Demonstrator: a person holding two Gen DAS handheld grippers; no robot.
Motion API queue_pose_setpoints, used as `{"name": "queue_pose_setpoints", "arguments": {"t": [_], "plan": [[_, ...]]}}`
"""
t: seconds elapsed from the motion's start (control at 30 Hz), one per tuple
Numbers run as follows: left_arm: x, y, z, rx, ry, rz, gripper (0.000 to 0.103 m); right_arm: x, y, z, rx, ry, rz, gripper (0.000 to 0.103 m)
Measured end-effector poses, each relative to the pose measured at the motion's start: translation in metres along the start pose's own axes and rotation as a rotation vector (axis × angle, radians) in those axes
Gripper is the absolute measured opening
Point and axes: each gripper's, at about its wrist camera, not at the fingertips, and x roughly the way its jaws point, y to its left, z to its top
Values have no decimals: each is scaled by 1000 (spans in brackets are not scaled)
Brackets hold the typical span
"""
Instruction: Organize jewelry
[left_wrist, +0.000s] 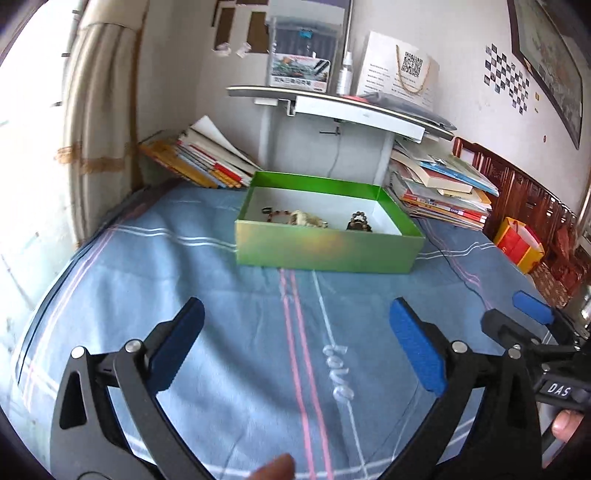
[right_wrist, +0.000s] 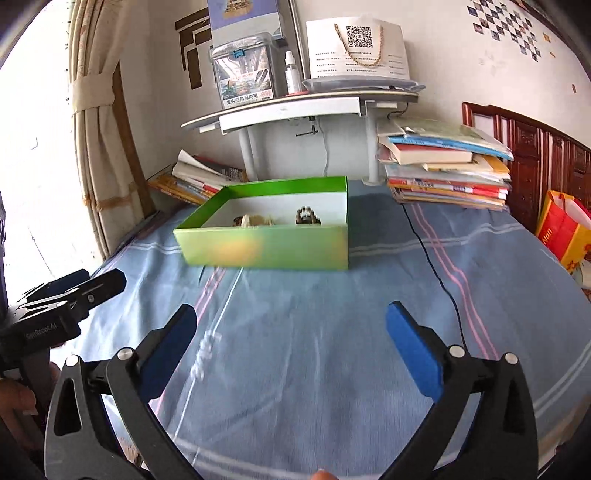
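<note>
Jewelry (left_wrist: 317, 218) lies inside the open green box (left_wrist: 325, 251), which sits on the blue striped bed sheet (left_wrist: 221, 295), well ahead of both tools.

Left wrist view: your left gripper (left_wrist: 295, 343) has its fingers (left_wrist: 177, 343) spread wide with only bedding between them. Inside the box you can make out a reddish bead bracelet (left_wrist: 275, 216), a pale clustered piece (left_wrist: 304, 218) and a dark bead bracelet (left_wrist: 359, 221) further right. The right gripper (left_wrist: 517, 317) shows at the edge of this view.

Right wrist view: your right gripper (right_wrist: 291, 345) also stands fully apart and empty. The pale piece and the dark beads rest against the box's near wall, partly hidden by it. The left gripper (right_wrist: 74, 288) appears at the left edge.

Handling, as a judgement: expect these pieces to be light, limp and prone to slide or drape. Strung beads are hard individually but the loop will sag. Take hold across one section of the strand, not on a single bead. The box wall looks like thin card; approach from above to avoid pushing it.
</note>
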Motion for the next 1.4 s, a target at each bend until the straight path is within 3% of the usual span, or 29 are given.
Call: {"name": "queue_pose_setpoints", "arguments": {"t": [0.3,0.47,1.4], "plan": [[13,0,-45,19,92,95,99,1,4,-32,-9,65,-31,100],[13,-6,-56,43,117,88,99,2,7,-40,-23,79,-30,100],[3,-7,-50,27,103,74,99,-3,9,-39,-23,66,-23,100]]}}
